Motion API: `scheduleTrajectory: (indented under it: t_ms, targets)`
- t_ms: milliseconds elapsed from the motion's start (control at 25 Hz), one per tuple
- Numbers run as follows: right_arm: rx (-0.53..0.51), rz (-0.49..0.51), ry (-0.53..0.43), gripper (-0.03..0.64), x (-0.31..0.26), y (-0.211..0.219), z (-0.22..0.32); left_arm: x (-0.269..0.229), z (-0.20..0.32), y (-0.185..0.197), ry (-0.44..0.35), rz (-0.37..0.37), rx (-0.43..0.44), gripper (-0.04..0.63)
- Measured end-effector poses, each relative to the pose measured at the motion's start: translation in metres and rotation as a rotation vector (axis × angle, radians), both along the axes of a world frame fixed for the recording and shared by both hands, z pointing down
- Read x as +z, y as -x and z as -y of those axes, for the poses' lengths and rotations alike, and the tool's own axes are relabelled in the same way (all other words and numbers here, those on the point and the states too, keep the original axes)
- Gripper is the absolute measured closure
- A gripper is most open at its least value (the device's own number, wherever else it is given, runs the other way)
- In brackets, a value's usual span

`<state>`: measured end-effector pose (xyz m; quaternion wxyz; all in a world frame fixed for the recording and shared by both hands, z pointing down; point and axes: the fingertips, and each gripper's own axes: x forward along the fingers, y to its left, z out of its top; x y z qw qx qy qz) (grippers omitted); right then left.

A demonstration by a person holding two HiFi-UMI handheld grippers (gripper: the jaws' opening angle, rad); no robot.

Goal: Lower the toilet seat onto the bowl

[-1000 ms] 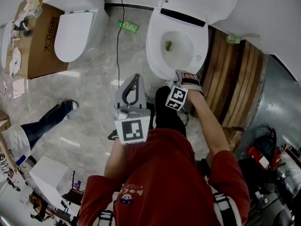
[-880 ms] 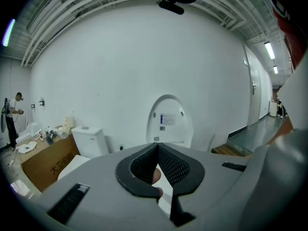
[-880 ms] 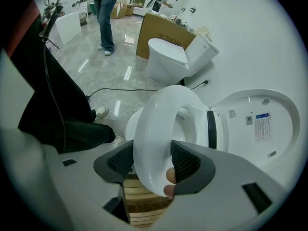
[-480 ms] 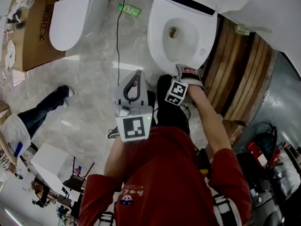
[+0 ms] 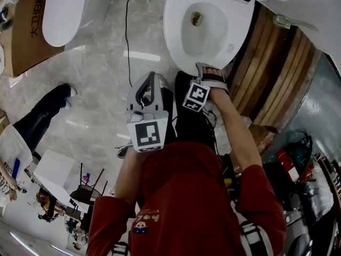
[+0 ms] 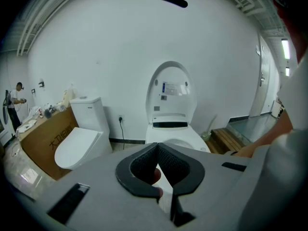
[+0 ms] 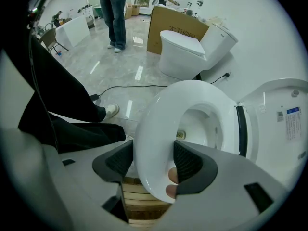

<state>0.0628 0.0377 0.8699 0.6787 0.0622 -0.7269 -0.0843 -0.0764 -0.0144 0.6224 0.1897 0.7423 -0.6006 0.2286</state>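
Right gripper (image 7: 153, 149) straddles the front rim of the toilet seat (image 7: 150, 110). Jaws have just been opening and are wide apart now w/ the rim between them, pads not squeezing afaict. Left gripper (image 6: 157, 149) has jaws together, nothing in them, out in front of the toilet. Seat looks down on the bowl (image 7: 202, 121), lid (image 7: 281, 112) up vs the white wall (image 6: 120, 42). Seat's long axis runs from lid hinge to person, front end toward the person. Floor (image 5: 101, 79) = glossy grey marble-ish tile. Wood decking (image 5: 274, 63) sits tight on one side of the bowl. Other side is open floor w/ a black cable (image 5: 126, 36), then a second toilet (image 5: 66, 9) + cardboard box (image 5: 24, 36).
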Motion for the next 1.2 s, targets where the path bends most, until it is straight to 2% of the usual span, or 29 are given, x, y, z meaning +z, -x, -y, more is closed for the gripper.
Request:
scheduleTrajectory:
  t_ms: [440,920,1200]
  targets:
    - [0.029,0.008,0.044,0.376,0.050,0.007,-0.003,0.054,-0.014,-0.002,0.107,-0.017,-0.014,0.583]
    - [0.028,0.011,0.043,0.376,0.099,0.008,0.000,0.108,-0.019,-0.005,0.197,-0.041,-0.009,0.583]
    - [0.036,-0.002,0.052,0.376,0.114,0.005,0.002,0.118,-0.025,-0.009,0.217,-0.050,-0.011,0.583]
